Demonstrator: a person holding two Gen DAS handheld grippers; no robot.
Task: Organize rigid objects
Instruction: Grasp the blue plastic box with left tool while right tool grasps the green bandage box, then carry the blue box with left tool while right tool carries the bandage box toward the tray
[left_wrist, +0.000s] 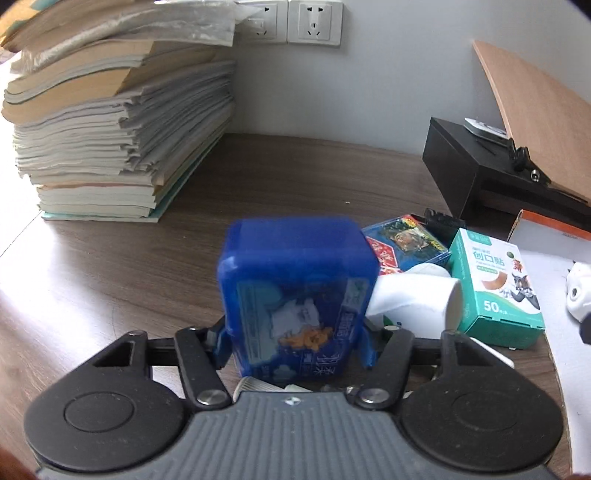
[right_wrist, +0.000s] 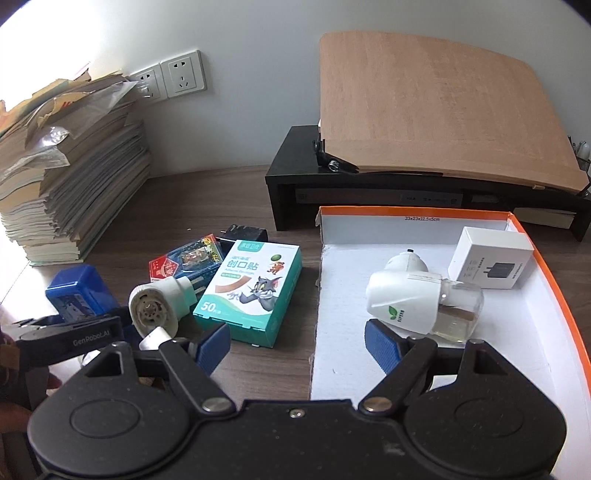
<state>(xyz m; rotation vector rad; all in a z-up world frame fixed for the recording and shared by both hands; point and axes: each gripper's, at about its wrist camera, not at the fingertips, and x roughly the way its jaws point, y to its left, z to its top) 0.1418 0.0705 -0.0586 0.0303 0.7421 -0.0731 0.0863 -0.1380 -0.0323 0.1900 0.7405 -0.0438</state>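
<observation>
My left tool (left_wrist: 295, 341) is clamped on the blue box (left_wrist: 297, 295), its fingers on the two narrow sides so it stays upright. My right tool (right_wrist: 297, 345) gapes with nothing in it, over the near edge of the white tray (right_wrist: 546, 325). From the plasters box (right_wrist: 251, 291) the blue box sits at nine o'clock on the surface (right_wrist: 177, 206).

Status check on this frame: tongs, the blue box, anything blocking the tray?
Left tongs shut on blue box. Right tongs open, empty, over tray edge. Path to tray clear; bandage box alongside.
</observation>
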